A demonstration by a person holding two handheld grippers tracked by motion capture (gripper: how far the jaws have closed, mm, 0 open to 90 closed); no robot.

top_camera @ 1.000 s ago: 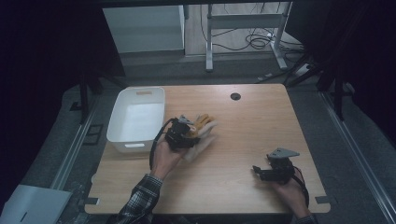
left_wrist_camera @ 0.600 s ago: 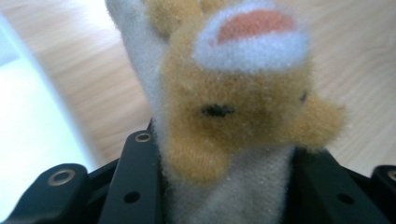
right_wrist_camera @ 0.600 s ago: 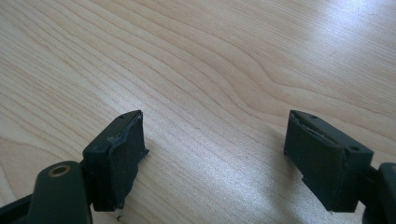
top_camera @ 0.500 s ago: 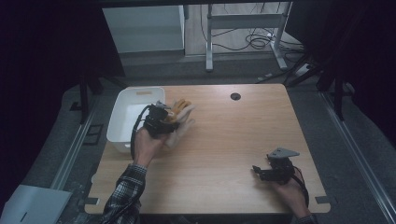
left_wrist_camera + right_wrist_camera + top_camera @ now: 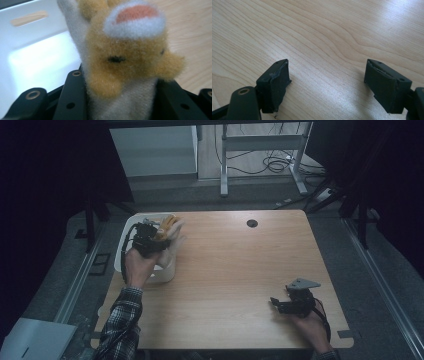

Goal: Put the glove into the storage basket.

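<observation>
Landmark: I place everything by the white bin at the worktop's left edge.
Left tool: I have it clenched on the plush toy, above the bin's near right corner.
Plush toy: orange and white, pinched between my jaws, over the bin's rim.
Right tool: released, jaws apart with bare wood between them, far from the bin near the worktop's front right.

Light wood tabletop with a visible grain, pretty bare honestly. There's a white bin sitting at its left edge, toward the far corner, with a bit of it hanging past the side. Near the far edge, a bit right of the middle, is a small black round grommet. The right hand rests on the tabletop near the right front corner.
</observation>
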